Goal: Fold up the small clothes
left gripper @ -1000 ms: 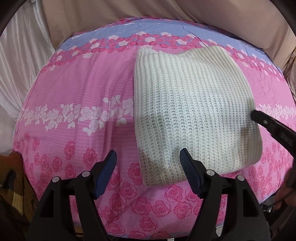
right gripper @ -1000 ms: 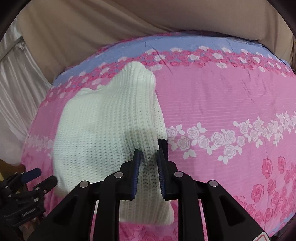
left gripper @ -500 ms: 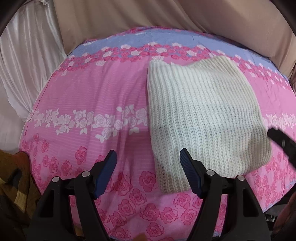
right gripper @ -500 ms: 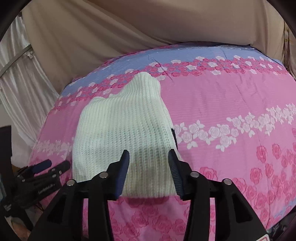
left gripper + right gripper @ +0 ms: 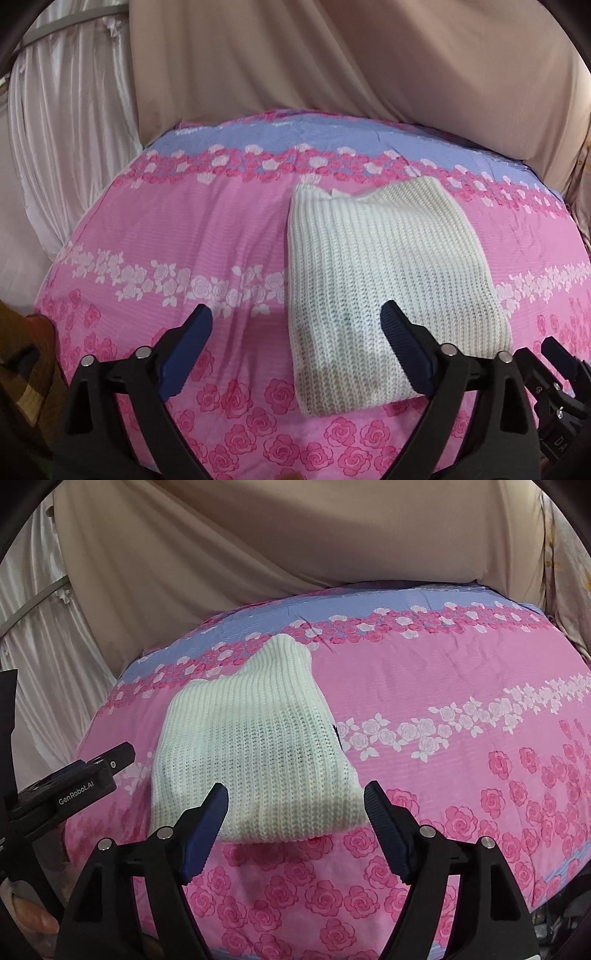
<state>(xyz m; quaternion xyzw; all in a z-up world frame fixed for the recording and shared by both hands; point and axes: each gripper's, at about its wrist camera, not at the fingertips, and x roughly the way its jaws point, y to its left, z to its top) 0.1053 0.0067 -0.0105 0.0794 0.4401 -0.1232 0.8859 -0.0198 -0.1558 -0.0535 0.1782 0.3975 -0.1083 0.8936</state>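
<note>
Two handheld grippers hover with their fingers spread wide over a folded white knit sweater on a rose-print bedspread.

Seen from the left wrist, the left gripper (image 5: 295,350) holds nothing, its blue-padded fingers wide apart; the sweater (image 5: 388,280) lies just ahead of it and toward its right finger, folded into a neat rectangle. Seen from the right wrist, the right gripper (image 5: 295,827) is likewise spread and holds nothing, with the sweater (image 5: 255,760) directly ahead, its near edge between the fingers. The pink and lavender bedspread (image 5: 461,686) carries bands of white and pink roses. To the right gripper's left, the other gripper's body bears the label "GenRobot.AI" (image 5: 75,794). Beige draped fabric (image 5: 369,62) hangs beyond.
</note>
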